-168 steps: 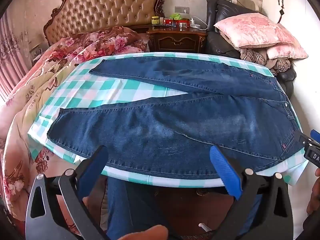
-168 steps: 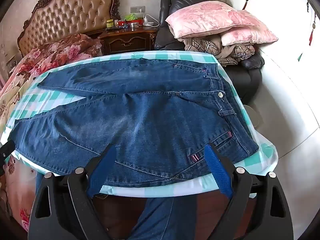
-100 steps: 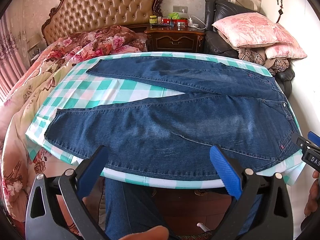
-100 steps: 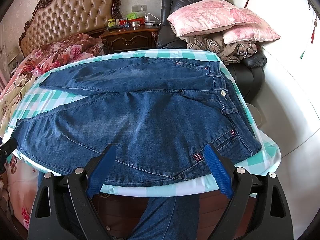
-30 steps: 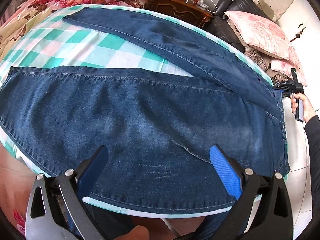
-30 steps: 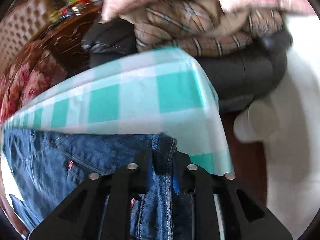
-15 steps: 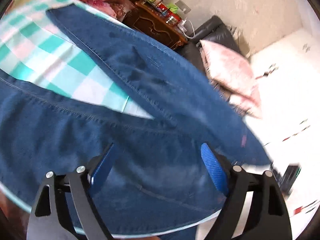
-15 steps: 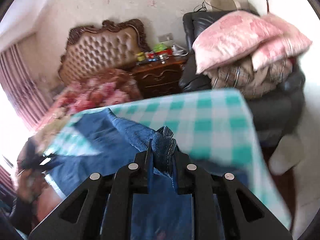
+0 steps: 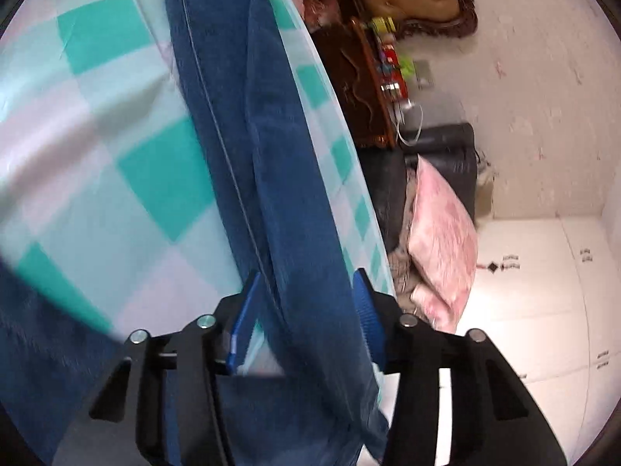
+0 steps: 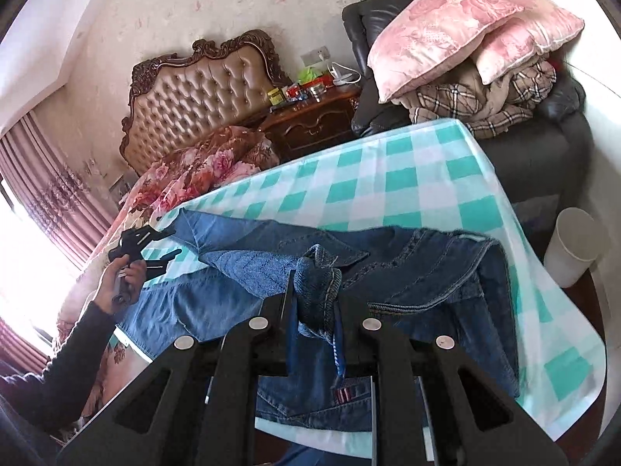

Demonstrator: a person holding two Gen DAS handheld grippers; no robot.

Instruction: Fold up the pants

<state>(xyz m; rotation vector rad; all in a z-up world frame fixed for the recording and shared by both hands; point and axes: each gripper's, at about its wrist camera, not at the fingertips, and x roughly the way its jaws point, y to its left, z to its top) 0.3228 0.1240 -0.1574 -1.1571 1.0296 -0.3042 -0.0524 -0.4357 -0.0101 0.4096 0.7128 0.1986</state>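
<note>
Denim pants (image 10: 407, 272) bunch thickly between clamped right gripper (image 10: 314, 306) fingers (image 10: 288, 303).

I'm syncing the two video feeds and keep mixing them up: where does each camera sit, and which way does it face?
Left wrist: on the left tongs, rolled sideways, facing along a jeans leg lying between the closing pads on the checked cloth; no body visible.
Right wrist: on the right tongs, clamped on the waistband, facing the headboard; the left hand and its sleeve show.
Shared: jeans, checked cloth, pink pillow, nightstand.
</note>
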